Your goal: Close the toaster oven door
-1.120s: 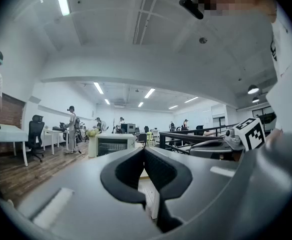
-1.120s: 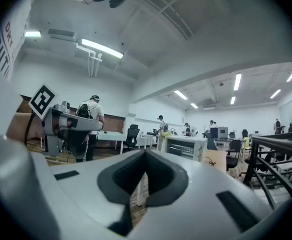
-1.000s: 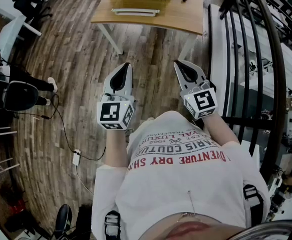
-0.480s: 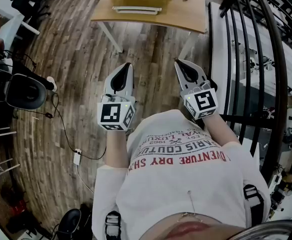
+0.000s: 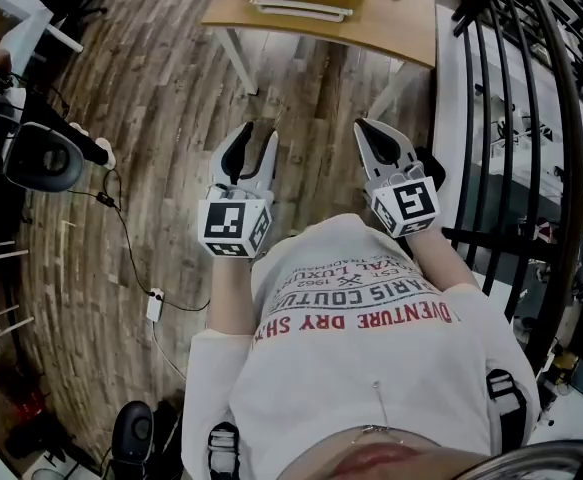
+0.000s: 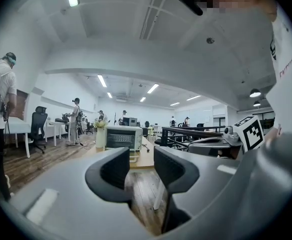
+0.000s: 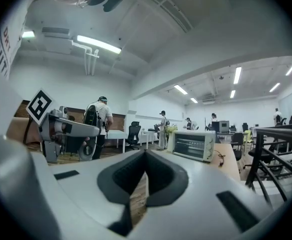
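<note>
Left gripper (image 6: 141, 164): jaws have just been opening, seen apart w/ nothing between them, held well short of the table (image 5: 391, 38). Toaster oven (image 6: 121, 138) is set on that table, back from its near edge. Its door (image 5: 299, 8) appears folded down, so closing isn't begun. Right gripper (image 7: 144, 159): jaws pressed together, empty. Approach & push-up are left

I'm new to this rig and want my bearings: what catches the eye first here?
Two grippers held out over the wood floor stand out: the left gripper, whose jaws have just been opening with nothing between them, and the right gripper, jaws together. Ahead, a white toaster oven stands on a wooden table.
</note>
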A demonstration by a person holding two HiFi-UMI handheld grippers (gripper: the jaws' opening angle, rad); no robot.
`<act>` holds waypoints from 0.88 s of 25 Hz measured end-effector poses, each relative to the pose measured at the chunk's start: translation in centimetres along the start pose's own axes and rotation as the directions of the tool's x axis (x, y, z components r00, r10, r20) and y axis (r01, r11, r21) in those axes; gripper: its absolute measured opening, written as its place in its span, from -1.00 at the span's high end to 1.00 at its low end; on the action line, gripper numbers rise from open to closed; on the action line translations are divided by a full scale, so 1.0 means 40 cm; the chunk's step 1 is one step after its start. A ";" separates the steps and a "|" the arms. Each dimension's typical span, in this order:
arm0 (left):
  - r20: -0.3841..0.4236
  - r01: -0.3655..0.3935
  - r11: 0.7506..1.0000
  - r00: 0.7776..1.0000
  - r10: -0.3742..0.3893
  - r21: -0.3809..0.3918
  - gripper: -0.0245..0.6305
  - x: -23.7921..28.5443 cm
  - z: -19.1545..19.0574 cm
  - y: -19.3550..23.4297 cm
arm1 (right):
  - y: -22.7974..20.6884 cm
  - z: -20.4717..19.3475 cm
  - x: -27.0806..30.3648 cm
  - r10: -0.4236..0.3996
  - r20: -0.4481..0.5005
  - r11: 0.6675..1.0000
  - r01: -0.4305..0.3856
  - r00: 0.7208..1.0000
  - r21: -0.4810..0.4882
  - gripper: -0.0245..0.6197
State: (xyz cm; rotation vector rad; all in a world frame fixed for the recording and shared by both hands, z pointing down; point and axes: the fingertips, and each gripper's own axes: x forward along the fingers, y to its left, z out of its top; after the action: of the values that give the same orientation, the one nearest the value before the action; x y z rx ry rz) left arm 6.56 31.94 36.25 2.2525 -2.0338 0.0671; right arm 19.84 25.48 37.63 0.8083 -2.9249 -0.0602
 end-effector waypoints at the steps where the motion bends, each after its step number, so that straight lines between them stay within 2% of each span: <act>1: -0.002 -0.004 1.000 1.000 0.004 -0.009 0.51 -0.003 -0.008 0.016 | 0.007 -0.007 0.011 0.003 -0.004 1.000 -0.003 1.000 0.000 0.91; 6: -0.016 -0.042 0.998 0.999 0.042 -0.052 0.51 0.010 -0.037 0.097 | 0.010 -0.031 0.082 0.025 -0.031 1.000 -0.025 0.999 -0.001 0.91; 13: -0.043 -0.093 0.995 0.995 0.091 -0.046 0.51 0.076 -0.051 0.175 | -0.035 -0.066 0.202 0.068 -0.054 0.998 -0.067 0.996 0.023 0.91; 18: -0.050 -0.138 0.990 0.989 0.136 -0.025 0.51 0.197 -0.041 0.244 | -0.122 -0.072 0.339 0.112 -0.044 0.993 -0.111 0.993 0.027 0.91; 22: -0.051 -0.178 0.983 0.983 0.175 -0.041 0.51 0.316 -0.016 0.316 | -0.218 -0.059 0.456 0.128 -0.045 0.992 -0.126 0.991 0.028 0.91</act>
State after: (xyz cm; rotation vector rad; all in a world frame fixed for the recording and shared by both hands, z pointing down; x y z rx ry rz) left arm -4.67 18.25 38.80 2.0198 -2.1822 0.0861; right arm 9.00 8.62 41.08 0.6161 -2.9308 0.0064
